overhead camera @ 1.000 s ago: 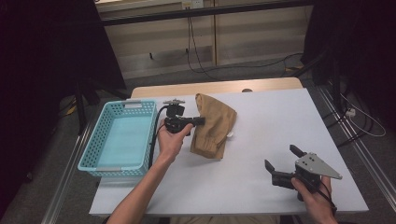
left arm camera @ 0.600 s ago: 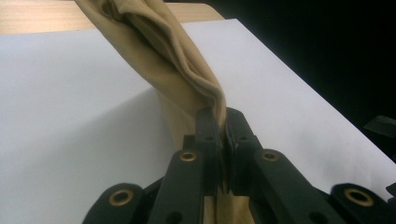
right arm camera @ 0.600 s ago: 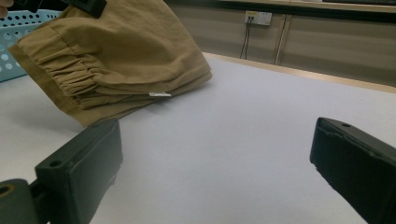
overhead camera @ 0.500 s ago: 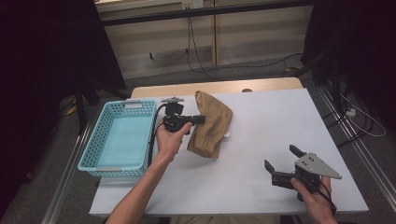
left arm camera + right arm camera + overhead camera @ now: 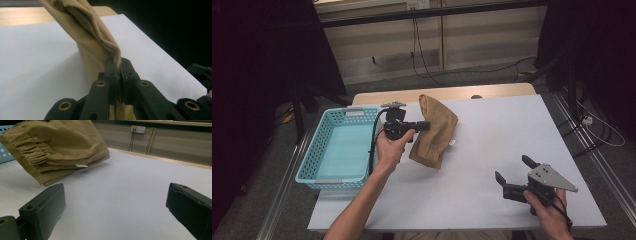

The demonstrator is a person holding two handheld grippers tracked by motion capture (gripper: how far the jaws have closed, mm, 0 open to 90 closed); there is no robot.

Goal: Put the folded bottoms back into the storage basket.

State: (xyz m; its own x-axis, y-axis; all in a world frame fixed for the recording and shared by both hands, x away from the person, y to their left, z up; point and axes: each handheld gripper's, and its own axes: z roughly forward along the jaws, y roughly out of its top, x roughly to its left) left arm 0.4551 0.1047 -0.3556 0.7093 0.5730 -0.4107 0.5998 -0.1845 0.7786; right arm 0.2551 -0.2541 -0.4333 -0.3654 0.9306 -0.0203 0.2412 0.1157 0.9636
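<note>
Here, the landmark is the blue basket (image 5: pixel 339 150), which stands at the left edge of the white desk (image 5: pixel 492 145) with nothing visible inside it.

Just right of the basket, over its far right corner, the person's left hand (image 5: pixel 389 150) holds the left gripper (image 5: pixel 424 125), which points away from the basket across the desk. Its jaws are pressed together on a fold of the tan cloth garment (image 5: pixel 434 132); in the left gripper view the fabric (image 5: pixel 92 37) runs up and away from the pinched edge in soft pleats. The garment hangs from that grip right of the basket, its upper part lifted and its lower end sagging toward the desk. In the right gripper view its gathered waistband (image 5: pixel 37 153) and a small white label (image 5: pixel 81 165) show, with a corner of the basket behind it.

Well to the right of the basket, near the front right corner of the desk, the right hand (image 5: pixel 547 205) holds the right gripper (image 5: pixel 513 170). Its jaws stand wide apart with nothing between them, aimed back toward the garment and well clear of it.
</note>
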